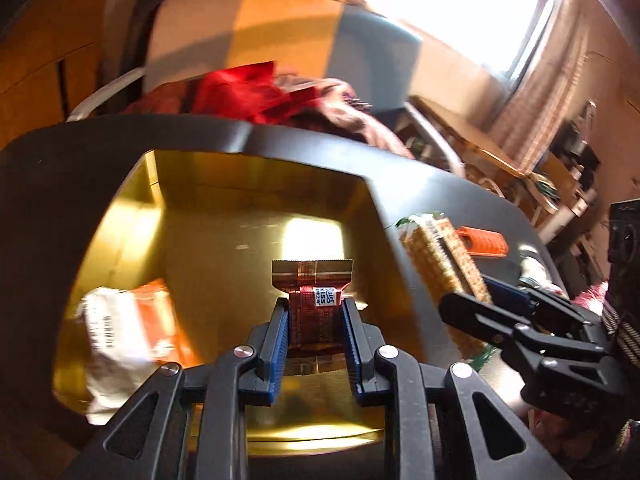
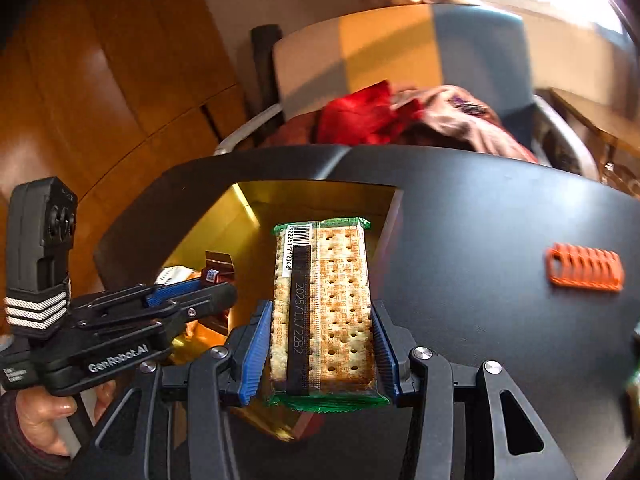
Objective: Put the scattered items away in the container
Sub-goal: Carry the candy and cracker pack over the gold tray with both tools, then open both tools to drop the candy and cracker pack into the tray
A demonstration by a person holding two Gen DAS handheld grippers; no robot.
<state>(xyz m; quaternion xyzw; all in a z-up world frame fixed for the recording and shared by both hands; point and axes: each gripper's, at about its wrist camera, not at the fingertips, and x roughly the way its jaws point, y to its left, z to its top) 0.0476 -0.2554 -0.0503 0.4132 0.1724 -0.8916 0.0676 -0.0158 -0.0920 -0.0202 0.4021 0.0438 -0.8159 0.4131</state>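
My left gripper (image 1: 315, 312) is shut on a small brown candy bar (image 1: 314, 320) and holds it above the gold container (image 1: 192, 216), which stands on the black table (image 1: 48, 184). An orange and white packet (image 1: 124, 328) lies inside the container at the left. My right gripper (image 2: 320, 320) is shut on a cracker pack (image 2: 324, 304) with green ends, held over the container's right rim (image 2: 394, 216). The right gripper also shows in the left wrist view (image 1: 472, 296), and the left gripper in the right wrist view (image 2: 192, 292). An orange plastic clip (image 2: 584, 272) lies on the table to the right.
A chair (image 2: 360, 48) with red and brown cloth (image 2: 400, 116) stands behind the table. A wooden floor (image 2: 100, 80) is to the left. Shelves with clutter (image 1: 560, 184) stand at the far right. Small items (image 1: 532, 268) lie at the table's right edge.
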